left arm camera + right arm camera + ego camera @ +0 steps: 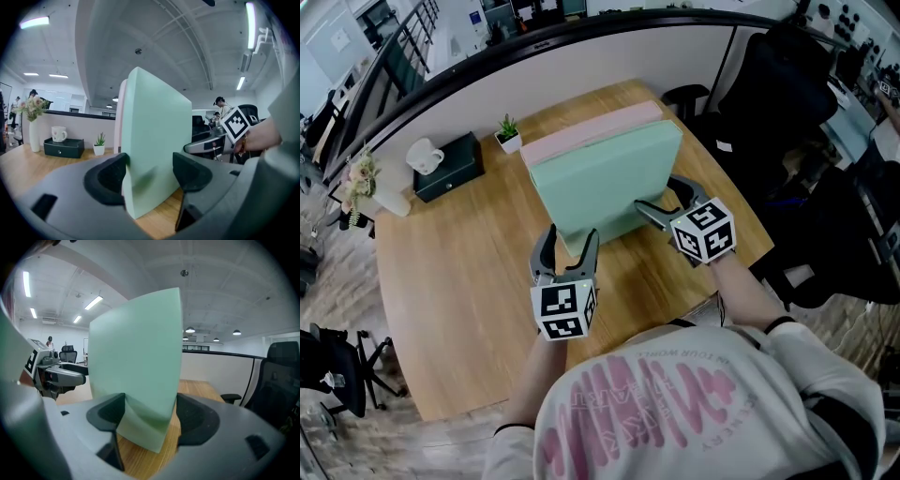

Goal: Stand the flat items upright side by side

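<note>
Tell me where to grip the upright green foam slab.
Probably pinch the green foam slab across its thickness at each vertical side edge, low down, coming in from the sides: its broad faces are too wide, and the pink foam slab stands close behind.

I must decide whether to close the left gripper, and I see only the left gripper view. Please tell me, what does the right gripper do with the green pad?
Observer: The right gripper has the green pad between its jaws at the pad's right end, and both of its pads seem to press on the foam.
Operator: Thank you. Behind the green one I see only a thin pink strip. Is it standing too?
Observer: Yes. From the head view, the pink pad stands on edge right against the green pad's back face, along its whole length.
</note>
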Demonstrator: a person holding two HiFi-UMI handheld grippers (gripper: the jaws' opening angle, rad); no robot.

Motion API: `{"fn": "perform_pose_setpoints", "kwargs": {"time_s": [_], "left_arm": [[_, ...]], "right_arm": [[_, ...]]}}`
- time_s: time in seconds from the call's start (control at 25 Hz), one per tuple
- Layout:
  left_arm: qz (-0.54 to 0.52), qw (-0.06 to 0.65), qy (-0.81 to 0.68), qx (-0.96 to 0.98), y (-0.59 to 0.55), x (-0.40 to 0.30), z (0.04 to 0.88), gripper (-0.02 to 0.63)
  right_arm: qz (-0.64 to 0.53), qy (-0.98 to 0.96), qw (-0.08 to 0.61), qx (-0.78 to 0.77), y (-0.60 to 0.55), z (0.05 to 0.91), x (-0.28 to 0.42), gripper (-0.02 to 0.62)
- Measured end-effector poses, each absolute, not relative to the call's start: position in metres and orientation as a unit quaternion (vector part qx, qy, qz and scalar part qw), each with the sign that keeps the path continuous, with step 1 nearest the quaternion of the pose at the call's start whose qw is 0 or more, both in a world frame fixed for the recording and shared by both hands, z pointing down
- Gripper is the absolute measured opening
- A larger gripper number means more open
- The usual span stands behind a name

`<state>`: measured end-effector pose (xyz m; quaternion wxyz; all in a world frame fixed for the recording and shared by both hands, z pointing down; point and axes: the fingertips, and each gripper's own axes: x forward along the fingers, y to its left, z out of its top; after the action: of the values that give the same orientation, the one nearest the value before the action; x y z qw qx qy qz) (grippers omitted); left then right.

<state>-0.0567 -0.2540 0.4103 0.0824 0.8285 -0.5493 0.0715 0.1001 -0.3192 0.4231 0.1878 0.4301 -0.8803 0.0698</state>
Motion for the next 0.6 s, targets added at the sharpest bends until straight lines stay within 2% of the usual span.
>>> {"fn": "perform_pose_setpoints", "kwargs": {"time_s": [0.6], "left_arm": [[0.074, 0.080, -0.566, 0.817, -0.2513, -0.0586, 0.4067, 0.285]], "right_arm": [[0.045, -0.883, 0.203, 0.421, -0.3236, 0.4228, 0.1024, 0.354]]}}
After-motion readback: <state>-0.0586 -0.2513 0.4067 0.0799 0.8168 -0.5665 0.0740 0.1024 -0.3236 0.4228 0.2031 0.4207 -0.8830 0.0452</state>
